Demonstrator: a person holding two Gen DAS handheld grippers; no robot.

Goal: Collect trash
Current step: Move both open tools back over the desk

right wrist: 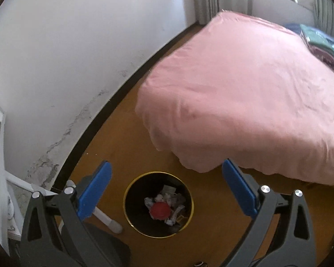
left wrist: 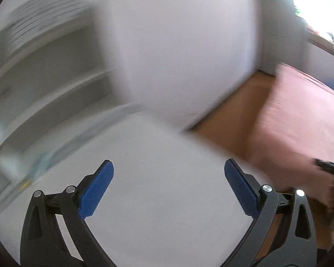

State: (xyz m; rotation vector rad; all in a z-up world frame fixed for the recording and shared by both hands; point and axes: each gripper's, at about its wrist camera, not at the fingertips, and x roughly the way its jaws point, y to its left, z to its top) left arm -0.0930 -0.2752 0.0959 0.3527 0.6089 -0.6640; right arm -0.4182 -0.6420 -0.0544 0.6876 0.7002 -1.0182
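Observation:
In the right wrist view a round black trash bin (right wrist: 131,209) with a gold rim stands on the wooden floor below my right gripper (right wrist: 167,173). Crumpled white paper (right wrist: 173,200) and a red round item (right wrist: 159,210) lie inside it. The right gripper is open and empty, hovering above the bin. My left gripper (left wrist: 168,171) is open and empty above a white tabletop (left wrist: 158,200). The left wrist view is motion-blurred.
A bed with a pink sheet (right wrist: 251,93) fills the right side, also in the left wrist view (left wrist: 296,120). A white wall (right wrist: 66,55) with a dark baseboard runs on the left. White shelves (left wrist: 44,71) stand behind the tabletop. A chair base (right wrist: 109,220) sits left of the bin.

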